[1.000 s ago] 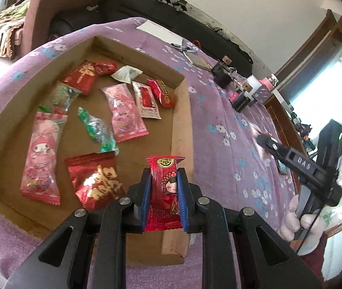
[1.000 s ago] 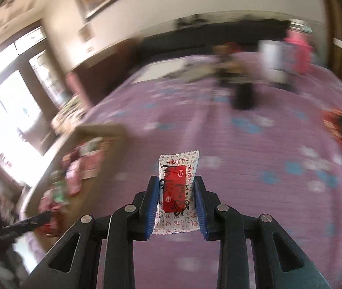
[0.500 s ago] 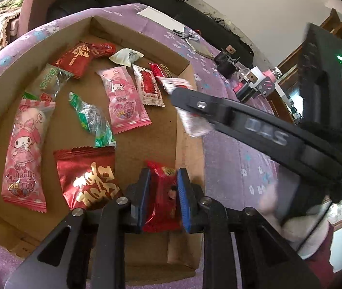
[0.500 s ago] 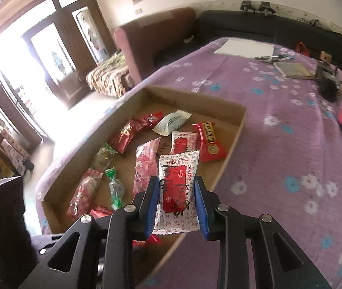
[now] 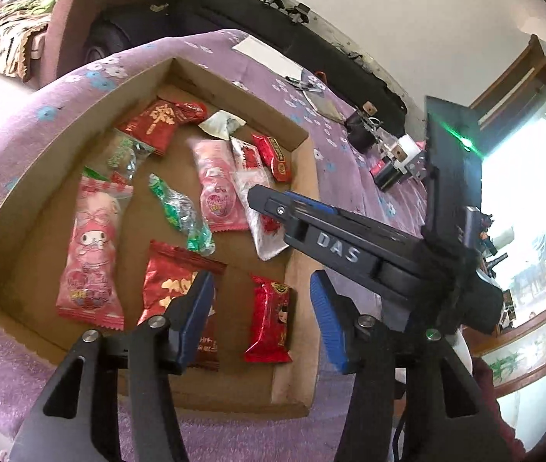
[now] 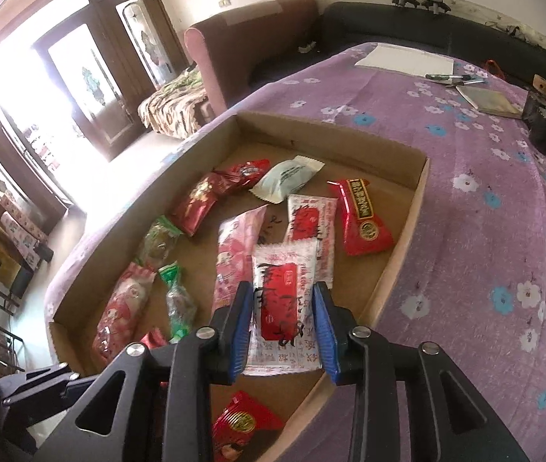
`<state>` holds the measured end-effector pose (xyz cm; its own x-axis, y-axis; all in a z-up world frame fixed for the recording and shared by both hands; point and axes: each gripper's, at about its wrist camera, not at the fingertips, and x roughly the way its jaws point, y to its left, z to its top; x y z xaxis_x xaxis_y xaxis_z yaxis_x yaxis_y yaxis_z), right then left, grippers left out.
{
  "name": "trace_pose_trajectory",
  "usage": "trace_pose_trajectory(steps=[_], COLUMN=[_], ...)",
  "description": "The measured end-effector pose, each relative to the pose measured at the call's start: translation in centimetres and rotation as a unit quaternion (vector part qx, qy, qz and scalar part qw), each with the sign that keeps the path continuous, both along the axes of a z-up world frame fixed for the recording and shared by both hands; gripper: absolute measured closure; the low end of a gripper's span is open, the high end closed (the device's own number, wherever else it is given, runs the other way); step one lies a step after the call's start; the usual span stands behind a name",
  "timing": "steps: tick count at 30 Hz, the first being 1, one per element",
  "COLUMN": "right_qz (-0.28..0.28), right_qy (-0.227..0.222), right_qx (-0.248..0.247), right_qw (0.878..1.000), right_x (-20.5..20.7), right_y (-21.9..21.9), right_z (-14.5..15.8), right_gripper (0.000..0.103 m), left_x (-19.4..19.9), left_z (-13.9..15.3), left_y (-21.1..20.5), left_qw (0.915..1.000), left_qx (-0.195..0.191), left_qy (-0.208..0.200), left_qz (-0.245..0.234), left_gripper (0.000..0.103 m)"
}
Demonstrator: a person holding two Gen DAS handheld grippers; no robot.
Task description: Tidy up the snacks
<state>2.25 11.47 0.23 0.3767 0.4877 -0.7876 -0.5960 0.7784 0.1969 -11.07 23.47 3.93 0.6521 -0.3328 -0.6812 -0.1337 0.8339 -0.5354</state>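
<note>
Closest in the left wrist view, the left gripper (image 5: 259, 315) stands with its blue pads well apart and nothing pressed between them; its jaws have just been opening. Between and a little beyond the pads, the small red snack packet with a cartoon figure (image 5: 269, 321) lies flat on the floor of the cardboard tray (image 5: 303, 265), near the tray's near right corner. The left pad covers part of a larger red foil packet with gold characters (image 5: 174, 281) beside it, so its lower right side is hidden.

In the right wrist view, the right gripper (image 6: 283, 327) has the white packet with a red label (image 6: 286, 300) between its pads, low over the tray. Its jaws have just been opening a little; the pads sit at the packet's edges, but whether they still press on it cannot be told. The packet's lower end is cut off behind the finger frames. From the left wrist view, the right gripper's black body crosses the tray and hides most of this packet; only a blurred white end shows below it.

Farther in lie a pink cartoon packet (image 5: 90, 254), a green-and-clear wrapped sweet (image 5: 180, 215), a second pink packet (image 5: 217, 184), another white-and-red packet (image 6: 311, 217), a red bar packet (image 6: 363, 217), a pale green pouch (image 6: 288, 177) and a red foil packet (image 5: 157, 123) by the far wall. Some print is too blurred to read.

The tray rests on a purple flowered cloth (image 6: 484, 200). Beyond, small dark objects on the cloth are hard to identify.
</note>
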Motion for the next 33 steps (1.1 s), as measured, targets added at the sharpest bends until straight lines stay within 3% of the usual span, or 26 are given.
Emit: trace_pose_trajectory(steps=[4, 9, 11, 15, 17, 19, 21, 23, 29, 33], right_qz=[0.001, -0.003, -0.008, -0.025, -0.037, -0.051, -0.064, -0.076, -0.098, -0.104], right_qy=[-0.008, -0.022, -0.031, -0.055, -0.061, -0.060, -0.054, -0.050, -0.044, -0.045], right_qx=[0.001, 0.019, 0.028, 0.039, 0.043, 0.051, 0.059, 0.064, 0.078, 0.085], right_qw=[1.000, 1.000, 0.999, 0.997, 0.997, 0.996, 0.995, 0.994, 0.991, 0.990], right_x=[-1.1, -2.6, -3.4, -5.4, -6.1, -6.6, -7.1, -7.3, -8.1, -8.6], right_y=[-0.5, -1.8, -2.6, -4.7, -5.8, -7.2, -8.6, -9.7, -12.5, -13.7], right_z=[0.7, 2.1, 2.7, 3.6, 3.8, 3.8, 3.5, 3.2, 2.6, 2.4], right_gripper=[0.058, 0.056, 0.050, 0.046, 0.044, 0.043, 0.042, 0.042, 0.041, 0.040], left_x=[-0.2, -0.7, -0.9, -1.3, -1.6, -2.0, -2.6, -3.2, -5.1, -6.4], left_z=[0.1, 0.5, 0.8, 1.4, 1.8, 2.3, 3.1, 3.7, 5.8, 6.8], left_y=[0.1, -0.2, -0.5, -1.4, -2.1, -2.8, -3.5, -3.7, -3.6, -2.6], left_qw=[1.0000, 0.9999, 0.9998, 0.9986, 0.9960, 0.9897, 0.9797, 0.9720, 0.9456, 0.9342], left_qx=[0.001, 0.010, 0.018, 0.049, 0.083, 0.131, 0.179, 0.203, 0.249, 0.239], left_qy=[0.005, 0.002, -0.001, -0.009, -0.015, -0.026, -0.042, -0.061, -0.118, -0.147], left_qz=[0.008, 0.013, 0.012, 0.017, 0.029, 0.051, 0.080, 0.102, 0.173, 0.220], left_gripper=[0.052, 0.052, 0.052, 0.052, 0.052, 0.052, 0.045, 0.025, 0.019, 0.019])
